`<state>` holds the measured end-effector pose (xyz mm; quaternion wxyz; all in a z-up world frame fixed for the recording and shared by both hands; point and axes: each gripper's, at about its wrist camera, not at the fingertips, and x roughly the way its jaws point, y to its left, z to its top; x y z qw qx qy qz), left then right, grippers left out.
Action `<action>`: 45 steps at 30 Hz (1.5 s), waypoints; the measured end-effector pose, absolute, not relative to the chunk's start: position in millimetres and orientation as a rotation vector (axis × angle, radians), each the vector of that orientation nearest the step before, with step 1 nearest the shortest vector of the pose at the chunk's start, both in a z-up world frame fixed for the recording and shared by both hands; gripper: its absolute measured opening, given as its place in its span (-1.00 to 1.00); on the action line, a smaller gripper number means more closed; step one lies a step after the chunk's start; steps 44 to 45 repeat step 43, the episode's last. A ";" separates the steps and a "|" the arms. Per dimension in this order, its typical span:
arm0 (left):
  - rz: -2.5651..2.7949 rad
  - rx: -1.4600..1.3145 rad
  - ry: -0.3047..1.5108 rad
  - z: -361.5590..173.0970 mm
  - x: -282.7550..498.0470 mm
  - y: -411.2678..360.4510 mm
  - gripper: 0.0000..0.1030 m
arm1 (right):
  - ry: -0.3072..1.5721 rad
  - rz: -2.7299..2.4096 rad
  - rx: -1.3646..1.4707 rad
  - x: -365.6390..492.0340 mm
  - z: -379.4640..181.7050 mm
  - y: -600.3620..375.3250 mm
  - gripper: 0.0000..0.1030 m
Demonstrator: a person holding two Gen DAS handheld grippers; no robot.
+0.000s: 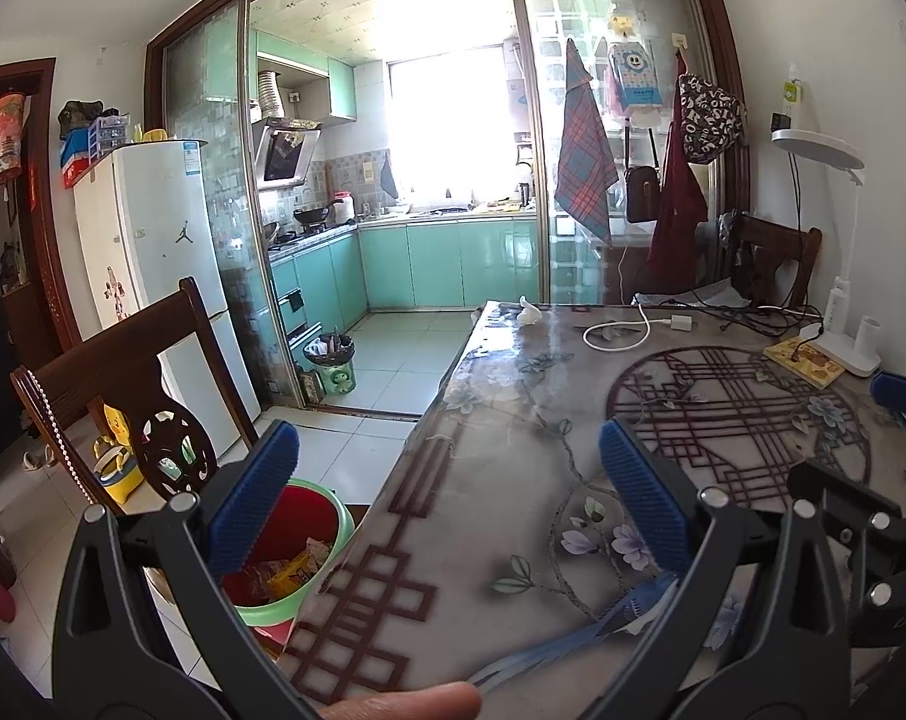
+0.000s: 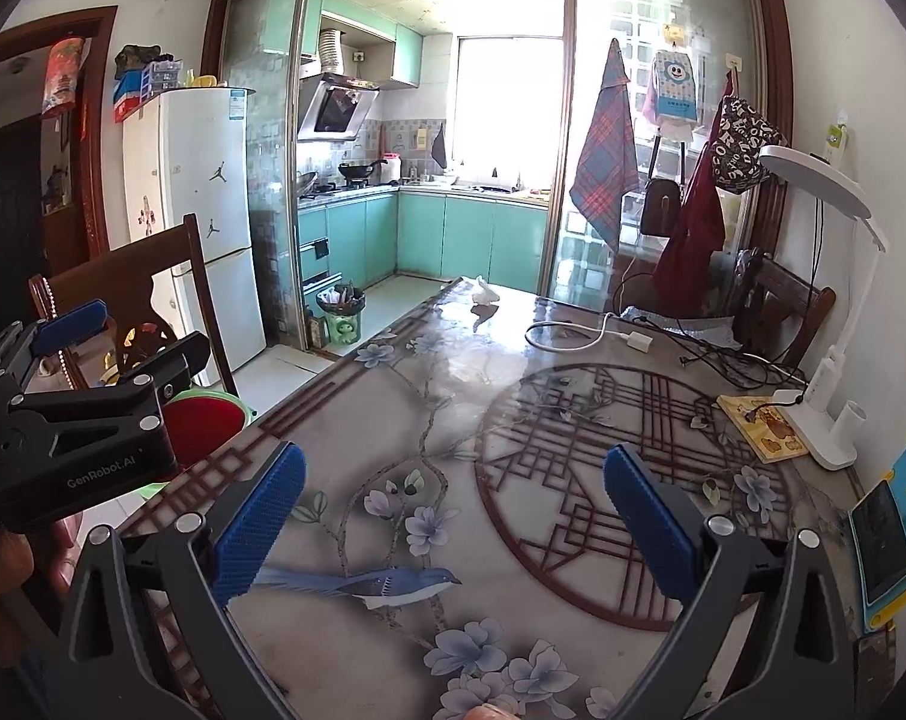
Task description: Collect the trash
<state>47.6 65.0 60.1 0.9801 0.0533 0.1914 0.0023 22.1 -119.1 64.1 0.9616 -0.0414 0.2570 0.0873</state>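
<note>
A crumpled white tissue (image 1: pixel 529 311) lies at the far left edge of the patterned table (image 1: pixel 513 420); it also shows in the right wrist view (image 2: pixel 484 293). A green bin with a red liner (image 1: pixel 300 546) holding wrappers stands on the floor at the table's near left corner, and shows in the right wrist view (image 2: pixel 204 423). My left gripper (image 1: pixel 447 498) is open and empty over that corner, its left finger above the bin. My right gripper (image 2: pixel 453 522) is open and empty over the table's near part. The left gripper (image 2: pixel 87 354) shows at the right view's left edge.
A white charger and cable (image 1: pixel 627 330), black cords (image 1: pixel 747 315), a yellow book (image 1: pixel 804 362), a white desk lamp (image 1: pixel 837 336) and a tablet (image 2: pixel 885 546) lie along the table's far and right sides. Wooden chairs (image 1: pixel 123 384) stand left and far right. A second small bin (image 1: pixel 332 363) stands in the kitchen.
</note>
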 end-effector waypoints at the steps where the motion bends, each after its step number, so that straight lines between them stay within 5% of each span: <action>1: 0.006 0.108 0.384 60.2 47.3 65.2 0.91 | 0.520 0.175 -0.085 22.0 64.3 -118.9 0.87; 45: 0.022 0.057 0.403 54.1 49.1 71.5 0.91 | 0.525 0.180 -0.084 23.0 62.1 -117.4 0.88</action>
